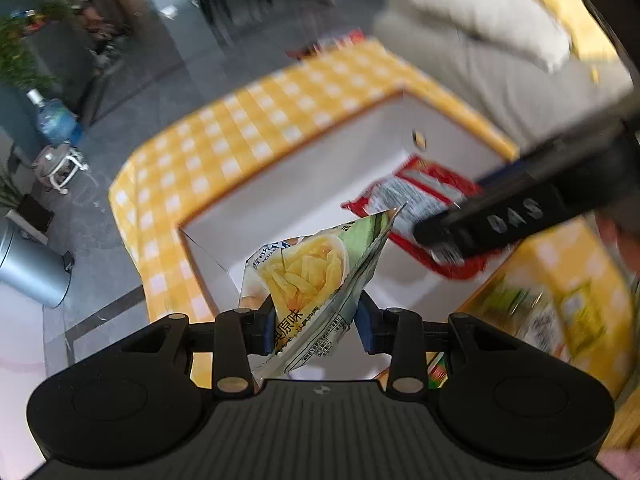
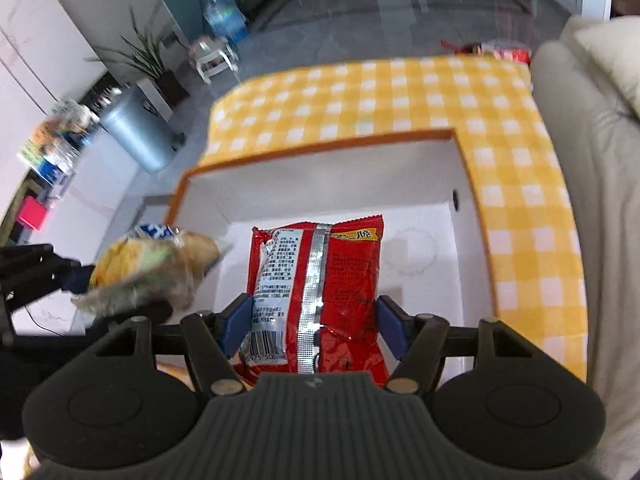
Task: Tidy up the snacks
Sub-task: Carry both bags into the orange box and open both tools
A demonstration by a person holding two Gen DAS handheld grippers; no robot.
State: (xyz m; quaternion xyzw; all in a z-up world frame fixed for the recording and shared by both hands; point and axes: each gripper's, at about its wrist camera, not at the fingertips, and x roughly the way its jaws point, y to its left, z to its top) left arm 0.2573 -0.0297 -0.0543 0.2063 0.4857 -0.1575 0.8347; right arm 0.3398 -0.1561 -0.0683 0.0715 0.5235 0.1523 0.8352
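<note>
My left gripper (image 1: pixel 316 326) is shut on a yellow-green fries snack bag (image 1: pixel 316 276) and holds it over the near-left corner of a white open box (image 1: pixel 304 168). The same bag shows blurred in the right wrist view (image 2: pixel 152 272). My right gripper (image 2: pixel 312 324) is shut on a red snack bag (image 2: pixel 340 276), which hangs into the box (image 2: pixel 328 184). In the left wrist view the red bag (image 1: pixel 416 196) sits under the black right gripper body (image 1: pixel 520 208).
The box stands on a yellow checkered tablecloth (image 2: pixel 400 96). A beige sofa (image 2: pixel 600 160) borders the table on the right. More snack packs (image 1: pixel 560 312) lie on the cloth beside the box. A grey bin (image 2: pixel 136 132) and water bottle (image 2: pixel 224 16) stand on the floor.
</note>
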